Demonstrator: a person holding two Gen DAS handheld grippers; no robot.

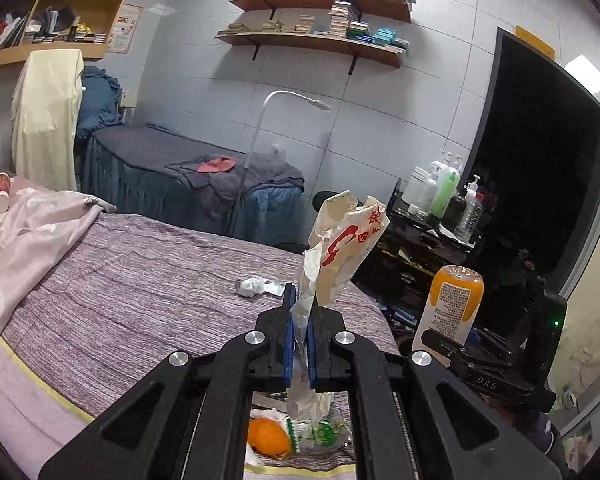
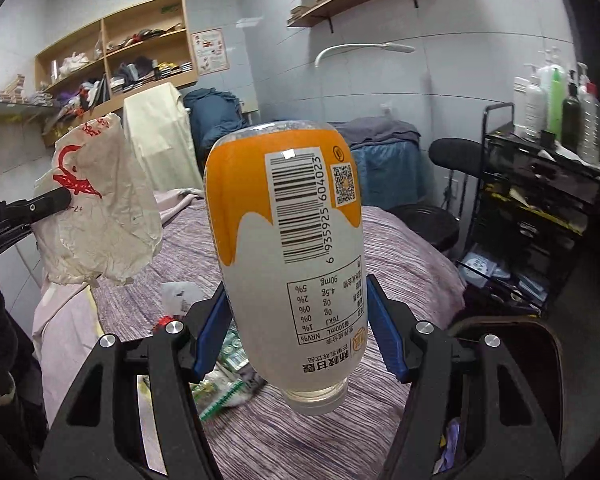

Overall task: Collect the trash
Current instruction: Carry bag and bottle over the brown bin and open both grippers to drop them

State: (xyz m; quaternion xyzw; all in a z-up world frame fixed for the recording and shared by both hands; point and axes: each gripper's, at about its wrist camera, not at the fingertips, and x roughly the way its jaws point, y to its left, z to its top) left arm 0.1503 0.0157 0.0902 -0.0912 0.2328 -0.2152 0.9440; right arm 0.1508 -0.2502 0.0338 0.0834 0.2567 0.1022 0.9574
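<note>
1. Fingers first: on our left gripper [image 1: 299, 316] the blue pads are pressing together on a crumpled paper bag [image 1: 340, 248], which is sticking up past the tips with its red print showing.
2. On our right gripper [image 2: 300, 320] the fingers [image 2: 384, 330] are standing well apart yet clamping a bottle [image 2: 284, 240] by its body; the bottle is hanging upside down, its open neck pointing down over the bed [image 2: 300, 440].
3. We are carrying both pieces at once, above the striped cover, so the step in hand looks like the haul to a bin.
4. A dark bin [image 2: 512, 360] is sitting just beside the bed at lower right in the right view; we judge that to be the likely drop spot.
5. To do it well, we are keeping the bottle squeezed evenly, since the round, slick wall could slip out downward.
6. We are keeping the bag pinched low on its neck, so the loose top is not snagging.
7. More trash is waiting on the bed: a paper wad [image 1: 254, 286], orange peel [image 1: 268, 436] and wrappers [image 2: 220, 392].
</note>
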